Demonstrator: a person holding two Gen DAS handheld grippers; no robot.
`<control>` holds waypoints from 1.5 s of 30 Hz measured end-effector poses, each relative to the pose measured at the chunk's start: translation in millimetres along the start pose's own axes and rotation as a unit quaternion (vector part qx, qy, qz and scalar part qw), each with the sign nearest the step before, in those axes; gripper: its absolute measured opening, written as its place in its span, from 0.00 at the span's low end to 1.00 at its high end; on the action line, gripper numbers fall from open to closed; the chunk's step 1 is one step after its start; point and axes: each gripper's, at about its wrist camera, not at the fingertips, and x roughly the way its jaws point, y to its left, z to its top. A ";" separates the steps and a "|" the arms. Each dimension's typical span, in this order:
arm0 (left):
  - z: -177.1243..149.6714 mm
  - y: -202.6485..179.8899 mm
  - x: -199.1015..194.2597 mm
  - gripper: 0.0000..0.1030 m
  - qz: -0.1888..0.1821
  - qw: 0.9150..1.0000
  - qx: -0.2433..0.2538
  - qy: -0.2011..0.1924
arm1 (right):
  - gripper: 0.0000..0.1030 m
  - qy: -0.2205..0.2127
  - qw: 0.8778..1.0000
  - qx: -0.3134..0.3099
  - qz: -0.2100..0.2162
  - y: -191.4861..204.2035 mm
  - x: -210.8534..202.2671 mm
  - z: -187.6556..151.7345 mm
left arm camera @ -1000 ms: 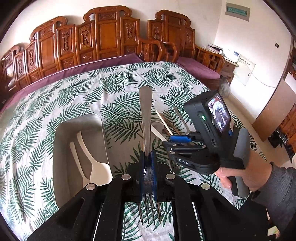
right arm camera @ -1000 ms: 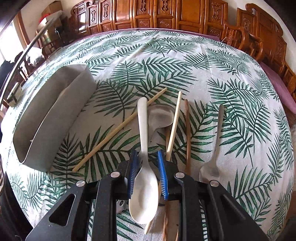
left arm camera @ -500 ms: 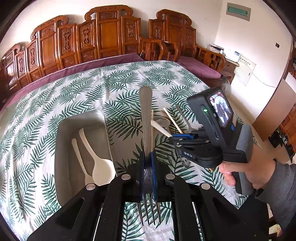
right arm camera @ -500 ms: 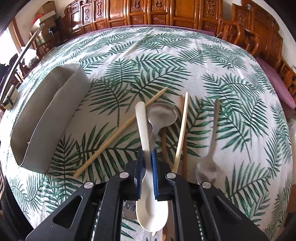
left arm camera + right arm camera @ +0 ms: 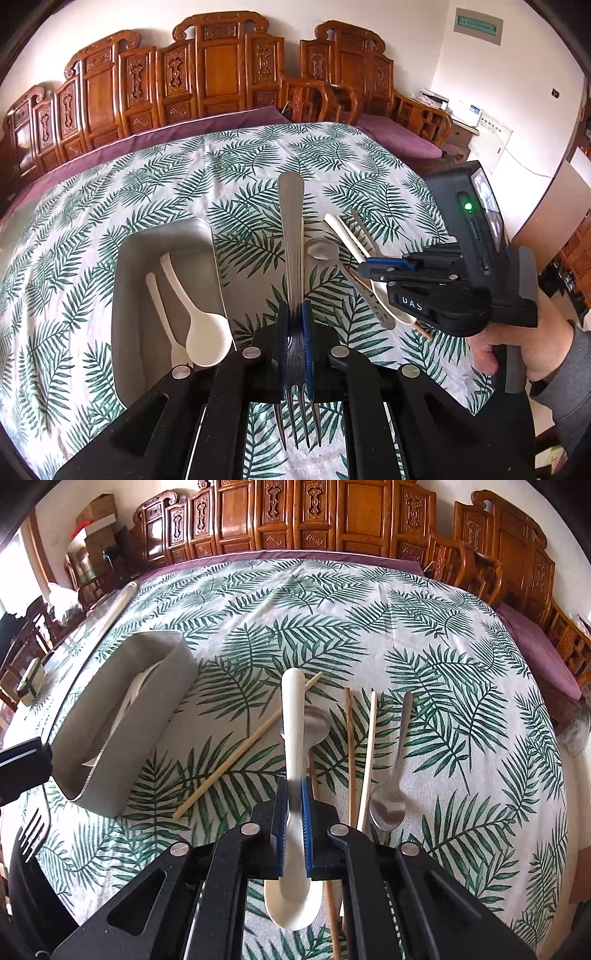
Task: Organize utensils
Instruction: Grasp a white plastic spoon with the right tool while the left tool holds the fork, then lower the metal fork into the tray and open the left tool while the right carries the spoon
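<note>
In the right wrist view the tray (image 5: 122,760) wall hides most of the spoons inside, the fork (image 5: 35,827) shows only its tines at the left edge, and the fingers (image 5: 282,827) cover the white spoon's (image 5: 293,716) neck.

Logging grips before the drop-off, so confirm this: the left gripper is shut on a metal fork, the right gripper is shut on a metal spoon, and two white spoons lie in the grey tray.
One thing is wrong. The right gripper is shut on a white spoon, not a metal one, as the right wrist view shows. The left gripper does hold the metal fork, and two white spoons lie in the grey tray.
</note>
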 end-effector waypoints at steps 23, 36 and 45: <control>6.8 60.0 -15.2 0.06 0.050 0.998 -0.041 -0.013 | 0.08 -0.046 0.998 -0.022 0.031 62.6 -42.0 22.2; 3.0 104.2 6.9 0.06 0.082 0.994 -0.071 0.005 | 0.08 -0.063 0.996 -0.016 0.064 98.6 -51.1 35.5; 0.2 116.3 15.9 0.06 0.079 0.993 -0.083 0.010 | 0.08 -0.067 0.995 -0.017 0.075 115.5 -52.5 42.8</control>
